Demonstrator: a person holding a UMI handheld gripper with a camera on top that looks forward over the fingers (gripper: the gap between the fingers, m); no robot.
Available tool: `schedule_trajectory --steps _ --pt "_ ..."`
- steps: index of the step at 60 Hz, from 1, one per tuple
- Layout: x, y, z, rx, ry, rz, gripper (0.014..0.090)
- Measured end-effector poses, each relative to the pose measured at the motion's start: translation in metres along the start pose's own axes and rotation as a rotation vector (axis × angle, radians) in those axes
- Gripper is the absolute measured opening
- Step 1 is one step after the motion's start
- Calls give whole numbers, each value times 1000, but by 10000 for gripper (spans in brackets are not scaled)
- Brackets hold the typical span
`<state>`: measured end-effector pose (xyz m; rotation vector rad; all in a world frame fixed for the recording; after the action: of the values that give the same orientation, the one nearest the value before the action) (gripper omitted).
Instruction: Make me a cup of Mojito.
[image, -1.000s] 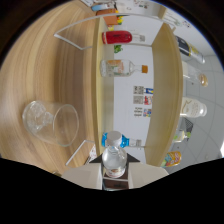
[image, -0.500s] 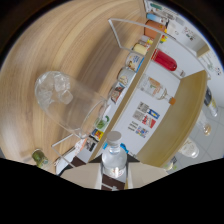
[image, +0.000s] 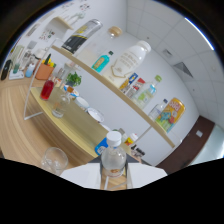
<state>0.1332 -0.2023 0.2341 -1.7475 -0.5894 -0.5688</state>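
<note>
A clear plastic bottle (image: 113, 159) with a white cap and an orange label stands upright between my fingers. My gripper (image: 114, 174) is shut on it, with one white finger (image: 84, 176) on each side of its body. An empty clear glass (image: 54, 160) stands on the wooden counter (image: 75, 132), just beyond the fingers and to the left of the bottle. Farther off on the counter are a glass of red liquid (image: 47, 90) and another clear glass (image: 60, 107).
Small white plates (image: 95, 116) lie along the back of the counter, and a green plant (image: 74, 79) stands there too. A wall shelf (image: 112, 90) above carries a teal bottle (image: 101, 62), a big white bottle (image: 130, 57), several small bottles and a yellow bag (image: 170, 114).
The view has swung up from the counter top to the wall and its shelf. The bottle has stayed between my fingers throughout. The empty glass now sits close by on the left.
</note>
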Motion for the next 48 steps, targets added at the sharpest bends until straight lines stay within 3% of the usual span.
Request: schedule_trajectory --steps 11,18,34,48 --pt "-52 66 14 -106 -158 440 342" --pt "-83 102 27 -175 -207 571 342" --pt "-110 156 43 -285 -252 692 346" --pt "-125 177 41 -322 -270 697 352"
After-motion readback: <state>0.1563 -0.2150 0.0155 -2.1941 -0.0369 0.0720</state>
